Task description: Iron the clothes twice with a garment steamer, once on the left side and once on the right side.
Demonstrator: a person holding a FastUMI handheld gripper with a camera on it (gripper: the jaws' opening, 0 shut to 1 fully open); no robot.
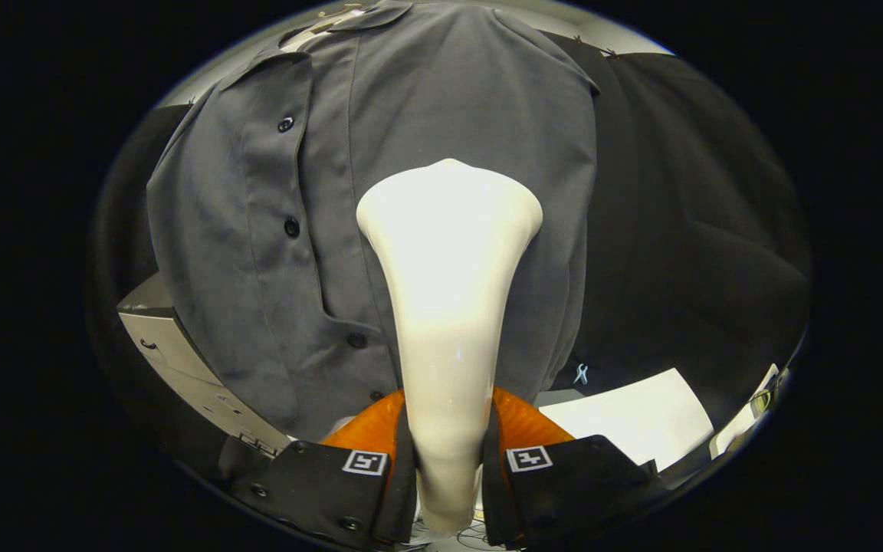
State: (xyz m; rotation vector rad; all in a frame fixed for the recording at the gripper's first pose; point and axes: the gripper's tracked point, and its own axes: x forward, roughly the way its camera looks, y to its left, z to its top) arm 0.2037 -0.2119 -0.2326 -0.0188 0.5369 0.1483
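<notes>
I am holding the steamer clenched in the jaws of the gripper, both fingers pressing on its narrow handle, and its wide head is facing the grey shirt hanging just ahead, on the panel beside the button placket.

I am watching three risks. The handle is smooth and tapering, so it could be slipping in the grip if I tilt hard. The head could be catching a button or the placket edge if I drift toward it, dragging the cloth. Pushing too far could be swinging the shirt off line.

For room, the shirt's far side seam is bordering dark cloth, so that side is open. Below the hem, a white sheet and a metal box are crowding the low end of any stroke.
</notes>
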